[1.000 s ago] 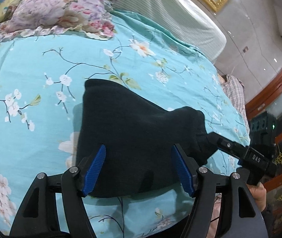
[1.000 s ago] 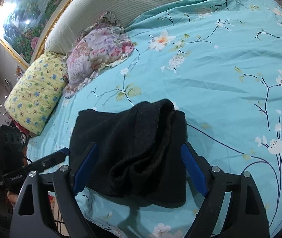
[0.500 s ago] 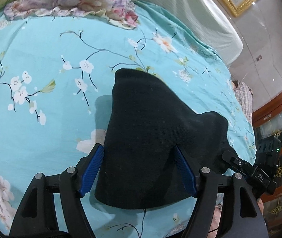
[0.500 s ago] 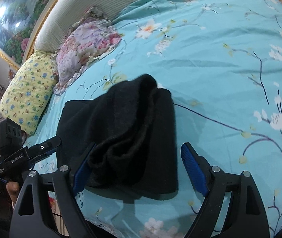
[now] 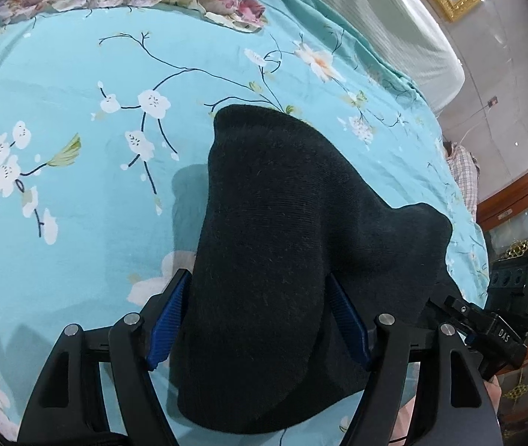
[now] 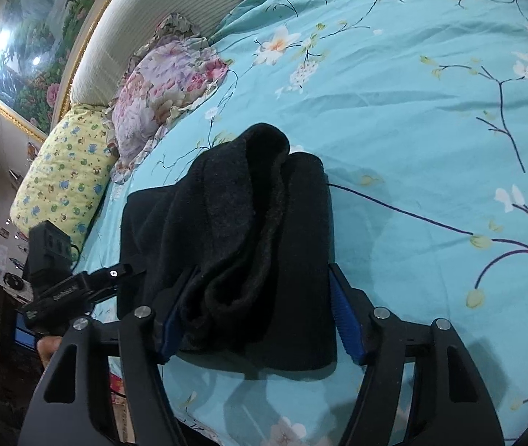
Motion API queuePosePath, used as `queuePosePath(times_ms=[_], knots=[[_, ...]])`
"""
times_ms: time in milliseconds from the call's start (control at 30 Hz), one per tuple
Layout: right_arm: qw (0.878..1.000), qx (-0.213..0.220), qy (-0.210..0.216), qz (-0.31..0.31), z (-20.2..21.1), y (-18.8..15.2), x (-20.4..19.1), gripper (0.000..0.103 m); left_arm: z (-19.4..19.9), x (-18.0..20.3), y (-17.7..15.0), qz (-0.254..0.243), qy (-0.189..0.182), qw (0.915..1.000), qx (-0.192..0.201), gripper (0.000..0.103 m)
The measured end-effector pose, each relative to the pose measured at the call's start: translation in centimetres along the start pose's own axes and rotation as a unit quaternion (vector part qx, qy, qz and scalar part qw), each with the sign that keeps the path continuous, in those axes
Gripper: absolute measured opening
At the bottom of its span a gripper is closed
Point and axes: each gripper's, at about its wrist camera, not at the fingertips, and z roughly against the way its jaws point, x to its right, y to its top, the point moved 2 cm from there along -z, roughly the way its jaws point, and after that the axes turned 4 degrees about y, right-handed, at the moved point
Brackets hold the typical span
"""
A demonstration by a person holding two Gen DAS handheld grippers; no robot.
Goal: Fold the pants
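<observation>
The black pants (image 5: 282, 223) lie folded in a thick bundle on the teal flowered bedsheet (image 5: 78, 204). My left gripper (image 5: 258, 319) straddles the bundle's near end, jaws wide, a blue pad on each side of the cloth. In the right wrist view the pants (image 6: 264, 223) show their rolled, fuzzy end. My right gripper (image 6: 256, 316) straddles that end and its jaws are closing, with the cloth between them and its left pad against the fabric. Each view catches the other gripper at the bundle's far side: the right gripper (image 5: 486, 330) and the left gripper (image 6: 78, 286).
A pink flowered pillow (image 6: 167, 89) and a yellow patterned pillow (image 6: 63, 178) lie at the head of the bed, below a striped headboard (image 6: 174, 11). A wooden cabinet (image 5: 524, 223) and a plaid cloth (image 5: 462, 163) sit past the bed's edge.
Both grippers have come down over the pants, which now sit between the fingers of each. The right gripper's fingers stand closer together than before.
</observation>
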Motion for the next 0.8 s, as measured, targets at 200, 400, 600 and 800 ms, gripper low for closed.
queuePosePath(times_ms=[200,400,600,800], knots=[[1.000,-0.003,0.003,0.004,-0.7,0.2,-0.1,0.067,-0.3,0.1,0.2,-0.004,-0.001,1.0000,0.000,0.064],[1.000,-0.001,0.003,0.010,-0.7,0.1,-0.3,0.060,0.3,0.3,0.0,-0.007,-0.011,0.9999,0.003,0.049],[1.000,0.006,0.006,0.018,-0.3,0.2,-1.2,0.052,1.4,1.2,-0.2,-0.020,-0.014,0.9996,0.015,0.035],[0.999,0.017,0.017,0.027,0.6,0.5,-2.4,0.048,3.5,1.4,0.0,-0.022,-0.021,0.9989,0.034,0.033]])
